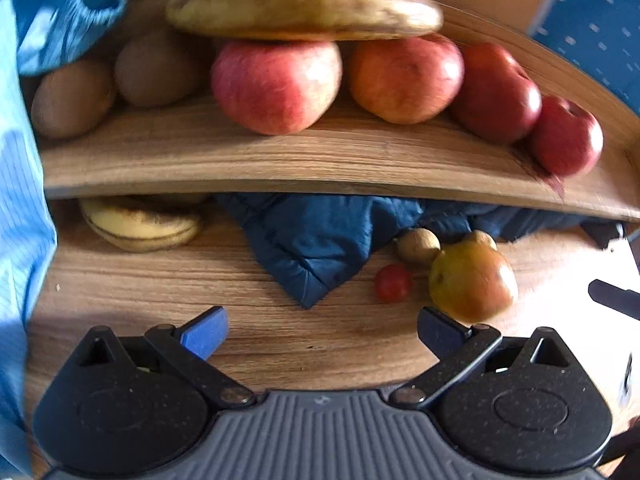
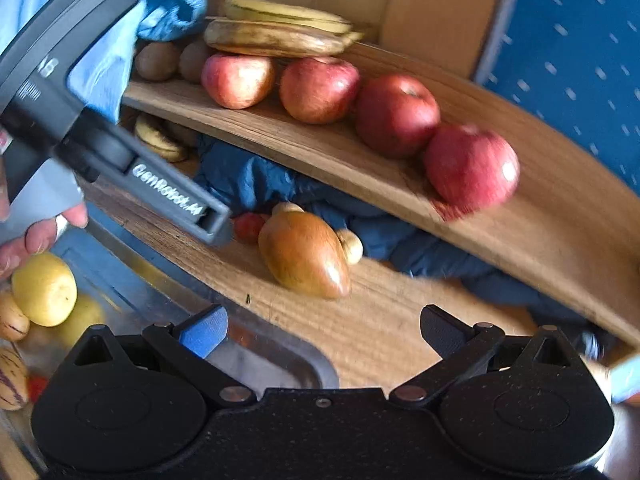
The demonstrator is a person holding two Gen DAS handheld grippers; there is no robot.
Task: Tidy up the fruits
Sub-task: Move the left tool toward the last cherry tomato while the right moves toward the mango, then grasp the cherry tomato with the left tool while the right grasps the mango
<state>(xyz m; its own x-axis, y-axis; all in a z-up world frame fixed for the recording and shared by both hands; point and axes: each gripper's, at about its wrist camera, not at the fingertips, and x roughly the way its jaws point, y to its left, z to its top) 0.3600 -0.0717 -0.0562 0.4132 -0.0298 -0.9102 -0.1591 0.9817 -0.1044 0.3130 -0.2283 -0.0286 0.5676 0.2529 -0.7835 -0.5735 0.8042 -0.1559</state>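
Observation:
Several red apples (image 1: 276, 84) (image 2: 396, 114) sit in a row on the wooden shelf (image 1: 240, 164) (image 2: 320, 152), with two kiwis (image 1: 72, 98) at its left end and bananas (image 1: 304, 10) (image 2: 276, 38) behind. On the board below lie a pear (image 1: 472, 280) (image 2: 304, 254), a small red tomato (image 1: 393, 283), a small round tan fruit (image 1: 419, 245) and a banana (image 1: 140, 224). My left gripper (image 1: 322, 332) hovers open over the board, left of the pear. My right gripper (image 2: 322, 332) is open and empty, in front of the pear.
A blue quilted cloth (image 1: 320, 240) (image 2: 248, 180) is bunched under the shelf. A metal tray (image 2: 168, 304) at lower left holds a yellow fruit (image 2: 44, 290) and striped fruits (image 2: 12, 376). The left gripper's body (image 2: 100, 120) and a hand (image 2: 36, 236) cross the right view. A blue sleeve (image 1: 24, 200) fills the left edge.

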